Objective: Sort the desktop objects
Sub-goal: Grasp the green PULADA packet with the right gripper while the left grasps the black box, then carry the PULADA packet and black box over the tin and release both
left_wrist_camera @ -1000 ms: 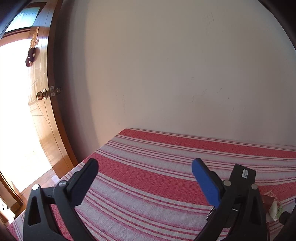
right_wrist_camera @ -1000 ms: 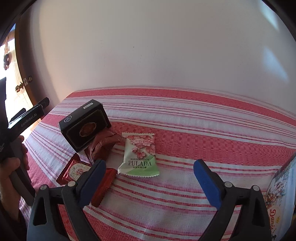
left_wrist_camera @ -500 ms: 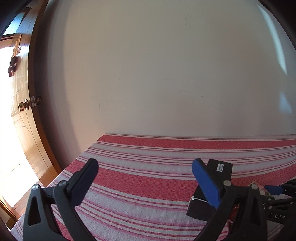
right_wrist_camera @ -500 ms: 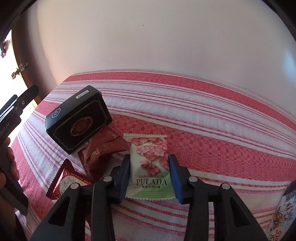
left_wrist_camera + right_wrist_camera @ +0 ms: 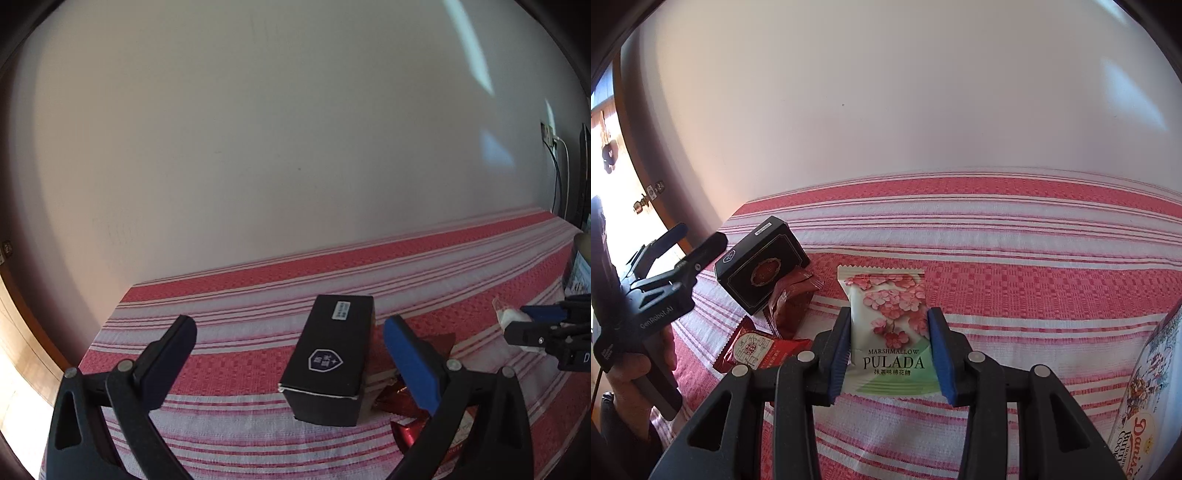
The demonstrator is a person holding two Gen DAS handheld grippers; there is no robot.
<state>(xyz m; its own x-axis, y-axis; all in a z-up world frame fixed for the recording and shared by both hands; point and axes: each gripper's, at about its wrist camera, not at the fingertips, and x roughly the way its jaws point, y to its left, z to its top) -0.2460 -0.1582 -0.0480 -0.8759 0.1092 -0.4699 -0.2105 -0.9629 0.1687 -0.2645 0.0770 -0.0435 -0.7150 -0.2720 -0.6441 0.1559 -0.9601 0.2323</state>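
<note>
A second ago the right gripper point(image 5: 889, 341) stood wide apart; now it is clamped on the marshmallow packet point(image 5: 888, 328), lifted off the tabletop point(image 5: 1034, 280). The left gripper point(image 5: 288, 350), apart, has swung round: the black box point(image 5: 330, 362) now lies between its fingers.

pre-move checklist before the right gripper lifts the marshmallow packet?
1. Right gripper shut on white-and-green Pulada marshmallow packet: ok.
2. Grip centred on packet: ok, pads at both side edges.
3. Packet clear of brown foil packet and red square sachet: ok.
4. Left gripper open, out of lift path: ok, it faces the black rectangular box.
5. Cookie tin open to receive: cannot tell.
6. Packet off the striped cloth: cannot tell.
</note>
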